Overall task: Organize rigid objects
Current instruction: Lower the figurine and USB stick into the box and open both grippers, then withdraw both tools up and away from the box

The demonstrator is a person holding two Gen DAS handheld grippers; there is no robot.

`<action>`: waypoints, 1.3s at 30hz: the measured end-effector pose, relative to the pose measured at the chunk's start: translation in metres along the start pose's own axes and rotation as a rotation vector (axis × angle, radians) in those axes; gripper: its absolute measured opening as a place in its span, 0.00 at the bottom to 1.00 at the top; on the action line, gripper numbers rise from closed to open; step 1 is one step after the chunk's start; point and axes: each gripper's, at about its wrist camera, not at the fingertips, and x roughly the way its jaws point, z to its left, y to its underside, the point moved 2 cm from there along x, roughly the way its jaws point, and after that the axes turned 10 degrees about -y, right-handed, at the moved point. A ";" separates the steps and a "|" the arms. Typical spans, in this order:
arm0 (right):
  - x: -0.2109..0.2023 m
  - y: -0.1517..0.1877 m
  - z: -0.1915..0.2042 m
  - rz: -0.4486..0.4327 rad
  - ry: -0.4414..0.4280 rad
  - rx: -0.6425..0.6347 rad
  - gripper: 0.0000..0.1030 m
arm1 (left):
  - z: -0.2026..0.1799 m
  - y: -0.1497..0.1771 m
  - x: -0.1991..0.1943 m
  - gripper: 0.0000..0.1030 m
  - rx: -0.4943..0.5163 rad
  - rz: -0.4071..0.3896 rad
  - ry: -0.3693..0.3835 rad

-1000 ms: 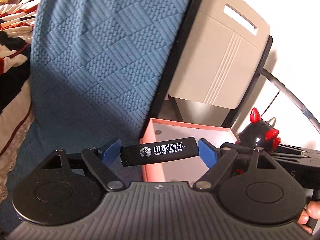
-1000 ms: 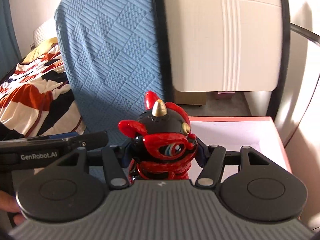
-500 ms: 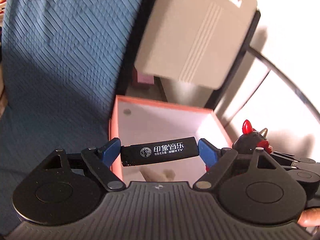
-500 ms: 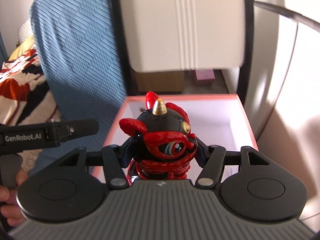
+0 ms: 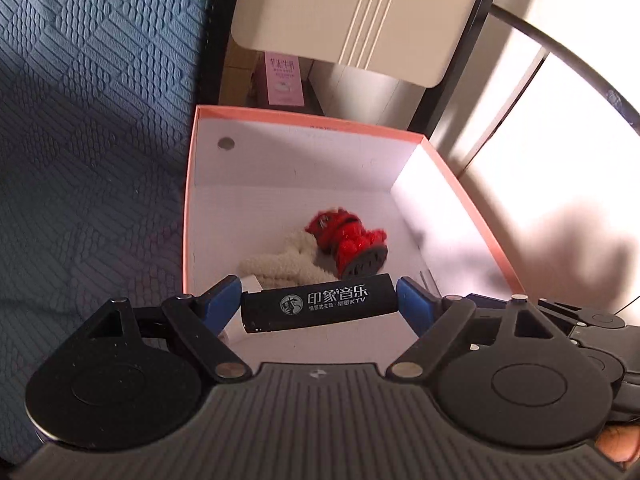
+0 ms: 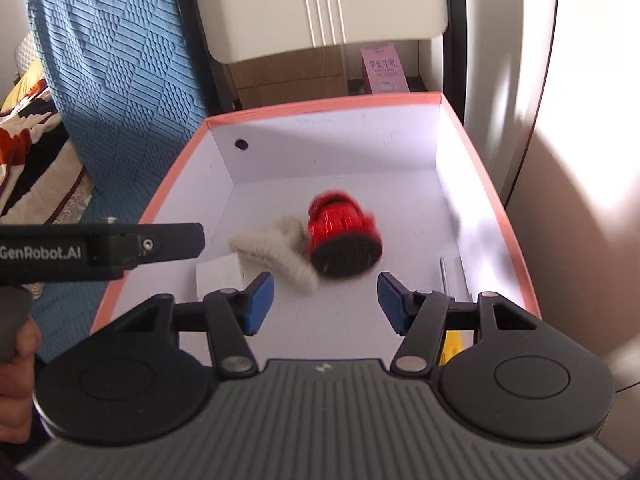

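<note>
My left gripper (image 5: 319, 307) is shut on a black lighter (image 5: 320, 307) with white print, held crosswise above the near end of a pink-rimmed white box (image 5: 192, 200). My right gripper (image 6: 325, 300) is open and empty above the same box (image 6: 472, 152). The red and black toy figure (image 6: 340, 236) lies blurred on the box floor, beside a cream fluffy item (image 6: 280, 256); both also show in the left wrist view, the toy (image 5: 348, 240) and the fluffy item (image 5: 288, 264).
A blue textured blanket (image 5: 88, 120) hangs left of the box. A beige chair back (image 6: 320, 4) stands behind it, with a cardboard box (image 6: 288, 76) and pink carton (image 6: 384, 70) beneath. A white card (image 6: 218, 276) and a thin metal rod (image 6: 443, 276) lie in the box.
Both grippers moved forward over the box. My right gripper opened and let go of the red toy, which dropped onto the box floor. The left still holds the lighter.
</note>
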 end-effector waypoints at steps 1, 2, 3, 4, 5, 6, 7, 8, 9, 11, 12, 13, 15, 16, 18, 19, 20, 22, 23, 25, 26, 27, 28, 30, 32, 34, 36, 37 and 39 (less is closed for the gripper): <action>0.001 0.002 -0.001 0.003 -0.001 0.006 0.59 | -0.001 0.002 0.003 0.85 -0.002 0.012 -0.001; 0.003 0.004 -0.003 0.006 -0.002 0.012 0.59 | -0.001 0.004 0.004 0.85 0.000 0.019 -0.001; 0.003 0.005 -0.004 0.011 0.000 0.018 0.59 | -0.002 0.006 0.006 0.85 0.002 0.025 0.002; 0.003 0.007 -0.005 0.012 0.000 0.022 0.59 | -0.002 0.007 0.007 0.85 0.003 0.031 0.005; 0.002 0.007 -0.006 0.012 0.000 0.025 0.59 | -0.003 0.007 0.008 0.86 0.004 0.036 0.009; 0.001 0.008 -0.006 0.010 0.000 0.027 0.59 | -0.003 0.007 0.008 0.91 0.004 0.038 0.012; -0.001 0.007 -0.007 0.007 0.000 0.028 0.59 | -0.004 0.007 0.008 0.94 0.010 0.036 0.012; -0.003 0.007 -0.007 0.004 0.003 0.030 0.59 | -0.005 0.007 0.006 0.97 0.020 0.029 0.012; -0.004 0.006 -0.007 -0.002 0.006 0.030 0.59 | -0.006 0.007 0.004 0.98 0.027 0.020 0.011; -0.007 0.007 -0.007 -0.008 0.005 0.031 0.59 | -0.007 0.006 0.000 0.99 0.027 0.012 0.013; -0.008 0.007 -0.007 -0.010 0.006 0.030 0.59 | -0.006 0.005 -0.002 0.99 0.025 0.010 0.015; -0.008 0.007 -0.006 -0.011 0.006 0.029 0.59 | -0.006 0.006 -0.003 0.99 0.024 0.009 0.015; -0.009 0.007 -0.005 -0.013 0.006 0.031 0.59 | -0.005 0.006 -0.006 0.99 0.023 0.006 0.008; -0.010 0.006 -0.004 -0.016 0.005 0.032 0.59 | -0.004 0.006 -0.009 0.99 0.020 0.001 0.008; -0.014 0.004 -0.002 -0.027 0.006 0.031 0.59 | -0.002 0.005 -0.015 0.99 0.013 -0.010 0.013; -0.016 0.002 0.000 -0.034 0.008 0.030 0.59 | -0.001 0.004 -0.020 0.99 0.011 -0.017 0.013; -0.019 0.000 0.001 -0.043 0.009 0.028 0.59 | -0.001 0.002 -0.025 0.99 0.012 -0.028 0.011; -0.027 -0.006 0.005 -0.064 0.008 0.021 0.59 | 0.000 -0.002 -0.036 0.99 0.016 -0.053 0.008; -0.032 -0.009 0.008 -0.076 0.008 0.015 0.59 | 0.001 -0.004 -0.043 0.99 0.011 -0.069 0.008; -0.042 -0.015 0.014 -0.102 0.001 0.003 0.59 | 0.005 -0.009 -0.057 0.99 -0.014 -0.097 0.016; -0.047 -0.017 0.017 -0.117 -0.005 -0.003 0.59 | 0.006 -0.012 -0.064 0.99 -0.023 -0.107 0.024; -0.053 -0.020 0.021 -0.129 -0.004 -0.009 0.59 | 0.007 -0.014 -0.072 0.99 -0.025 -0.121 0.026; -0.058 -0.022 0.024 -0.142 -0.005 -0.014 0.59 | 0.006 -0.015 -0.080 0.99 -0.022 -0.135 0.024; -0.068 -0.026 0.031 -0.164 -0.013 -0.021 0.59 | 0.007 -0.016 -0.095 0.99 -0.018 -0.166 0.013; -0.079 -0.027 0.040 -0.186 -0.018 -0.029 0.59 | 0.010 -0.017 -0.110 0.99 -0.020 -0.192 0.008; -0.088 -0.027 0.049 -0.204 -0.024 -0.039 0.59 | 0.014 -0.018 -0.124 0.99 -0.024 -0.217 0.008; -0.096 -0.025 0.057 -0.222 -0.027 -0.050 0.59 | 0.017 -0.017 -0.137 0.99 -0.031 -0.241 0.008; -0.101 -0.024 0.060 -0.229 -0.026 -0.052 0.59 | 0.019 -0.016 -0.143 0.99 -0.033 -0.253 0.009; -0.108 -0.020 0.065 -0.238 -0.032 -0.046 0.59 | 0.021 -0.013 -0.154 0.99 -0.035 -0.275 0.007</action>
